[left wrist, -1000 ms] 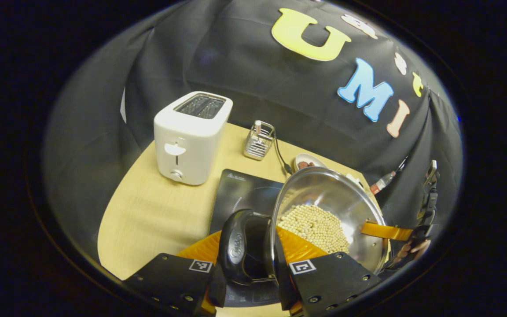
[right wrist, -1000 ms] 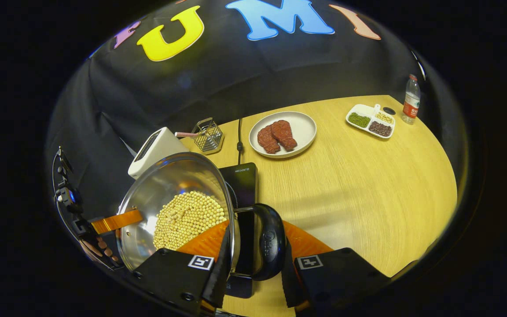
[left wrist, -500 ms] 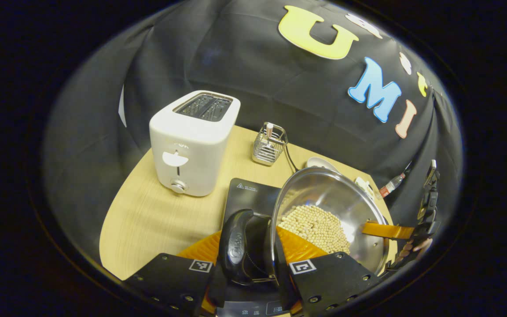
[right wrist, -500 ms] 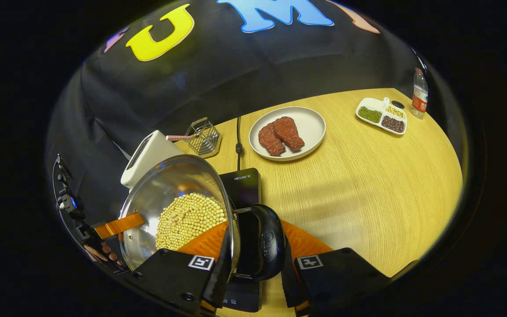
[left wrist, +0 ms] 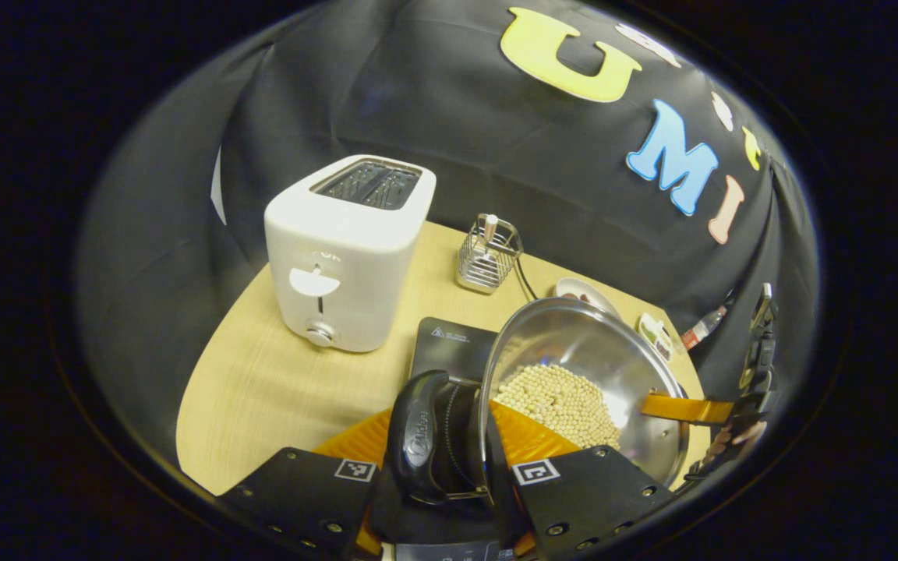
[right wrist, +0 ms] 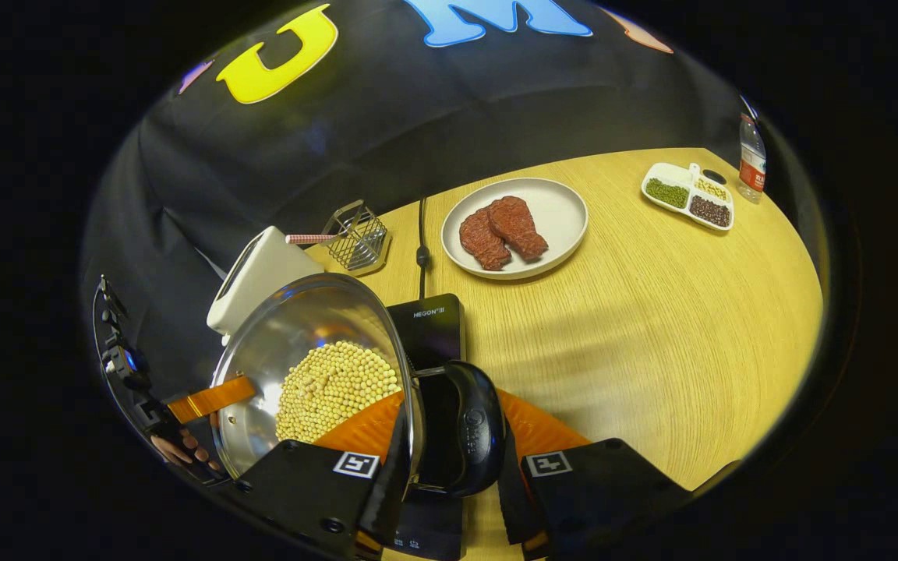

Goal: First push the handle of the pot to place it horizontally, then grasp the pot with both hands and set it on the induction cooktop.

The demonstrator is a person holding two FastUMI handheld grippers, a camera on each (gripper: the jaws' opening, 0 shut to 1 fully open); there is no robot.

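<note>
**Pot held by both handles over the cooktop**

In the left gripper view the left gripper [left wrist: 435, 499] has its two fingers closed narrow on the pot's black side handle [left wrist: 416, 436], one finger on each side of it. The steel pot [left wrist: 585, 366], with pale soybeans [left wrist: 558, 401] heaped in its bottom, sits at about 3 o'clock from that handle. The black induction cooktop [left wrist: 457, 351] lies under and beyond the pot, towards 12 o'clock. A white toaster [left wrist: 344, 249] stands on the wooden table [left wrist: 262, 389] at 10 o'clock, and a wire basket [left wrist: 486, 255] at 12 o'clock near the wall.

In the right gripper view the right gripper [right wrist: 449, 499] is likewise clamped narrow on the pot's other black handle [right wrist: 476, 428], a finger either side. Here the pot [right wrist: 309, 327] sits at 9 o'clock from the handle, and the cooktop [right wrist: 433, 331] shows past its rim at 12 o'clock. Farther off on the table [right wrist: 652, 327], a plate [right wrist: 562, 218] holding two pieces of meat [right wrist: 502, 232] lies at 12 o'clock; a divided dish [right wrist: 687, 202] and a bottle [right wrist: 751, 160] are at 2 o'clock.
</note>
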